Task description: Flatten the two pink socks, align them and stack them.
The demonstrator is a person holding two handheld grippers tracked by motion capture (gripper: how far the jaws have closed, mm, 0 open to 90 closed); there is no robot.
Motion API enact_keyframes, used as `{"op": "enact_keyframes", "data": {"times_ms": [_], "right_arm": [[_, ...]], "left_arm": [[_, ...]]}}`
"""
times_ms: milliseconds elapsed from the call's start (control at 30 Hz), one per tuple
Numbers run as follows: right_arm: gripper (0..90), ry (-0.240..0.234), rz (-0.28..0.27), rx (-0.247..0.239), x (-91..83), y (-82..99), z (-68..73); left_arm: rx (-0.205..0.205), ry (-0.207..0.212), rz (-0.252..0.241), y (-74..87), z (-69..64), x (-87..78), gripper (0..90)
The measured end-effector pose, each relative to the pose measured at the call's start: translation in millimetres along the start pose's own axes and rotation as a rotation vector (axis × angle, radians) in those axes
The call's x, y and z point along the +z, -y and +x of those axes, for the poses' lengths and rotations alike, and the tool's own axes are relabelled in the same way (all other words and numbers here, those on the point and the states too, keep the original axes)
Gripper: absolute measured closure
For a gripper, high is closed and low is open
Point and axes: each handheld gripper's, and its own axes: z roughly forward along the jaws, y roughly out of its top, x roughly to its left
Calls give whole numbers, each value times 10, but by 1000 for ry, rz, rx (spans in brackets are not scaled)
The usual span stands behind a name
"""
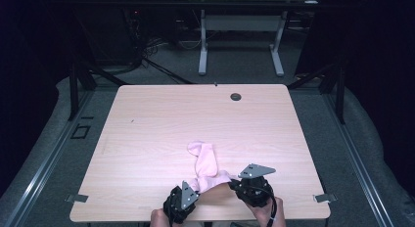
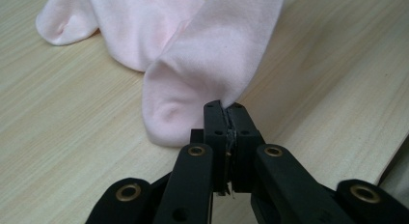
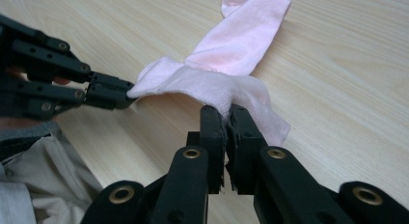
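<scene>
Both grippers pinch one pink sock at the near table edge.

The sock [image 1: 205,163] lies on the table [image 1: 147,124] near the front edge, its toe end pointing away, its near end lifted; the left gripper [image 2: 225,108] is clenched on one edge of the cloth, the right gripper [image 3: 226,113] clamped on the other, and the fabric spans the gap between them (in the right gripper view the left gripper [image 3: 126,94] bites the far corner). The step looks like spreading or folding the sock; to do it well, keep both pinches firm, move the hands together so the span stays taut but not stretched; lift the cloth clear of the wood before carrying it over.
</scene>
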Motion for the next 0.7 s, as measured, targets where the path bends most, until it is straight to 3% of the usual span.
{"op": "enact_keyframes", "data": {"times_ms": [167,200,233,333,433,467,500,600,633,700], "right_arm": [[859,-10,17,2,-55,37,-7],[859,-25,28,4,-119,52,2],[859,-25,28,4,-119,52,2],[857,-85,70,20,-271,65,39],[851,-105,102,38,-274,44,25],[833,-103,110,39,-242,29,6],[758,-55,120,39,-87,-4,-55],[698,-35,142,30,69,-20,-122],[662,-14,129,27,230,-18,-185],[645,-13,124,30,275,-17,-210]], "left_arm": [[-19,56,19,-96,78,-180,896],[-30,105,38,-159,88,-299,895],[-30,105,38,-159,88,-299,895],[-56,212,86,-235,76,-437,894],[-80,244,98,-238,104,-410,894],[-99,265,108,-238,138,-378,894],[-128,282,111,-248,201,-319,894],[-150,295,113,-274,275,-267,893],[-165,301,114,-301,331,-241,893],[-182,307,111,-317,376,-224,893]]}}
